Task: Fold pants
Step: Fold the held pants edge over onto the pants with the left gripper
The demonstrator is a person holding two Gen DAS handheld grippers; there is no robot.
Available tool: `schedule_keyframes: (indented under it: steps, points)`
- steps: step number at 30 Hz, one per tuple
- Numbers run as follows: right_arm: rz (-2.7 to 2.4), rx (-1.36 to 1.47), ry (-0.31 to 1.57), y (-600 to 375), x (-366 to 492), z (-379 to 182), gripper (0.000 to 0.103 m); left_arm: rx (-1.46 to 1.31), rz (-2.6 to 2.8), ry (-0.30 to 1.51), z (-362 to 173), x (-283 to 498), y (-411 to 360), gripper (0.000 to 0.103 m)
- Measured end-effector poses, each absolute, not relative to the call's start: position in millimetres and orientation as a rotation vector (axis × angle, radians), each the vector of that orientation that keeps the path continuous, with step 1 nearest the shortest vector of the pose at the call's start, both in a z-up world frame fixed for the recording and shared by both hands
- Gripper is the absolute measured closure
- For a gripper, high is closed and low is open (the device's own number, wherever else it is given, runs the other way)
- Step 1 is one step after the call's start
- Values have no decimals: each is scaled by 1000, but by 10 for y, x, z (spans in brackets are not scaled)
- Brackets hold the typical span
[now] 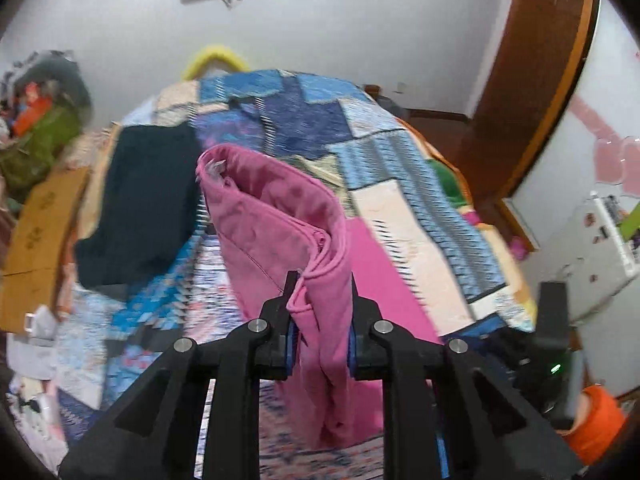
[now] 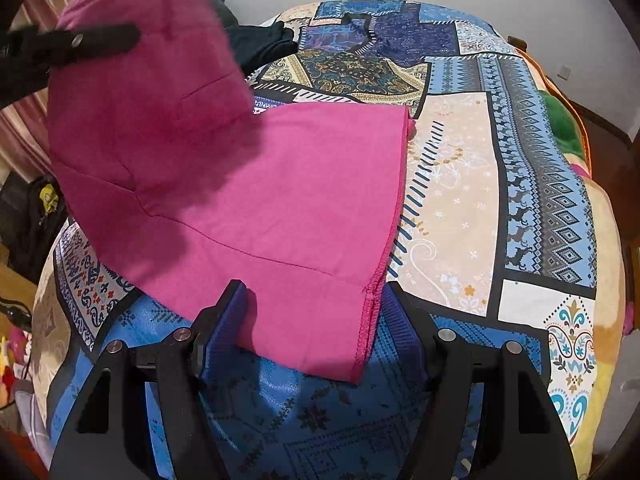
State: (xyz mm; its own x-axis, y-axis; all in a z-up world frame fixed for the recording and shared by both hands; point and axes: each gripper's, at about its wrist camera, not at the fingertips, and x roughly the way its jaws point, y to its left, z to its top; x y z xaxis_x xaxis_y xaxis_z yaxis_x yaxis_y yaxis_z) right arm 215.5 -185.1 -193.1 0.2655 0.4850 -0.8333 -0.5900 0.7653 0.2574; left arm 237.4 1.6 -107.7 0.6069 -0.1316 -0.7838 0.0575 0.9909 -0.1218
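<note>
The pink pants [image 2: 280, 200] lie on a patchwork bedspread [image 2: 460, 184]. My left gripper [image 1: 320, 292] is shut on the waist end of the pants [image 1: 276, 224] and holds it lifted above the bed; this gripper shows in the right wrist view [image 2: 80, 46] at upper left, with the raised pink cloth draped around it. My right gripper [image 2: 312, 304] is open, its fingers standing either side of the hem end that lies flat on the bed. The pants' leg end runs from the lifted part down to the hem edge [image 2: 384, 264].
A dark garment [image 1: 140, 204] lies on the bed at far left. A cardboard box [image 1: 36, 240] and clutter stand left of the bed. A wooden door frame [image 1: 532, 80] and a white appliance [image 1: 592, 256] are on the right. A green cushion [image 2: 560, 120] sits at the bed's far right.
</note>
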Motion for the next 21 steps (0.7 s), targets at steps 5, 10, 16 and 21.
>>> schedule_keyframes:
  steps: [5,10,16,21]
  points:
    - [734,-105,1080,-1857,2161,-1936,37,-152,-195,972,-1160,2567,-162,85]
    - [737,-92,1079,-1857,2174,-1948,37,-189,-249,1041,-1315,2719,-333,85]
    - [742,-85,1076,-1865,2191,-1960,37,-181,-295,1102,-1493,2775,-514,85]
    - [745,-78,1076,-1866,2190,-1968,37,-241,-356,1187,-1640,2787,-511,76]
